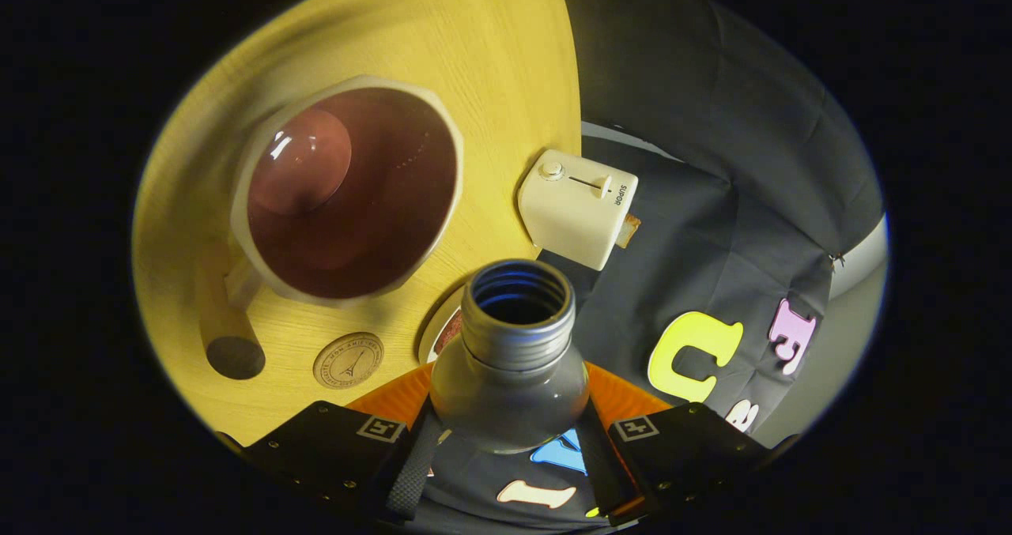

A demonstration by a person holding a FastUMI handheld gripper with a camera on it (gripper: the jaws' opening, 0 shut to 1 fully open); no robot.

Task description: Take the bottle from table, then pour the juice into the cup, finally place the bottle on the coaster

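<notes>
Everything placed off the bottle (pixel 510 377) here, since it sits dead centre. Starting furthest left of it: a dark-ended wooden handle (pixel 225 337) sticking off the cup (pixel 348 191), resting on the yellow wood table (pixel 474 53). Cup itself up and to the left of the bottle's mouth, pale rim, dark reddish-brown inside, a glossy rounded patch in there too, could be liquid or the base, can't tell which. Tilted view, so the cup looks big and close.

Closer in, still left of the bottle and below the cup: small round wooden coaster (pixel 348 359), flat on the table, nothing on it, apart from both cup and bottle. Just beside the bottle's neck on the left, a sliver of a white plate (pixel 444 331) with something dark on it, mostly hidden behind the neck.

Then the bottle: grey, cap off, threaded mouth open and pointing away from the fingers, toward the table edge. Held up off the table, clamped by the gripper (pixel 506 440), one black finger (pixel 411 464) pressing each side of its body, orange band showing behind the shoulders.

Up and right of the mouth: cream toaster (pixel 577 207) at the table's edge.
</notes>
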